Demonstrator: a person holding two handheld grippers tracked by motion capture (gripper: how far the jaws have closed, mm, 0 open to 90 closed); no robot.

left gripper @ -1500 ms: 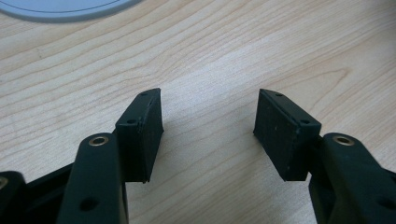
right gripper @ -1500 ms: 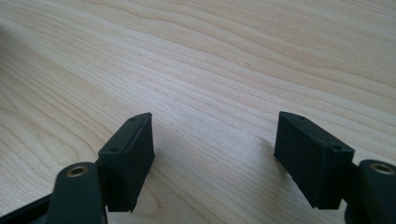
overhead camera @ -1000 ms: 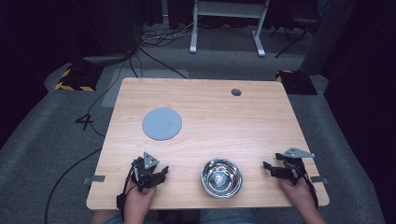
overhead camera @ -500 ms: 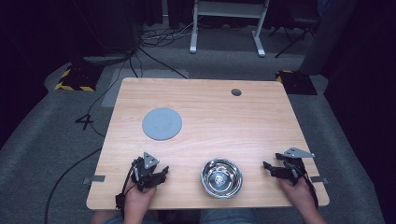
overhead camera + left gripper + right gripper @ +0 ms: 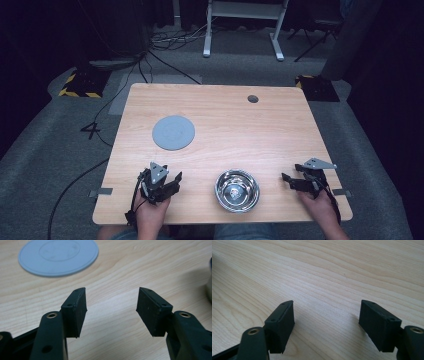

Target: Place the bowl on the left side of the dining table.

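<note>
A shiny steel bowl [image 5: 237, 190] sits near the table's front edge, between my two hands; its rim [image 5: 209, 282] shows at the right edge of the left gripper view. A flat grey round disc [image 5: 173, 132] [image 5: 58, 256] lies further back on the left. My left gripper [image 5: 170, 181] [image 5: 111, 303] hovers left of the bowl and is open; its jaws have just been closing a little, with nothing between them. Right of the bowl, my right gripper [image 5: 286, 178] [image 5: 327, 315] is open over bare wood and points left.
The light wooden table [image 5: 250, 135] has a small dark grommet hole [image 5: 253, 98] at the back right. Cables and a white desk frame [image 5: 240, 30] lie on the grey floor beyond the far edge.
My left gripper has lifted slightly off the table. The right gripper, the bowl and the disc have not moved.
</note>
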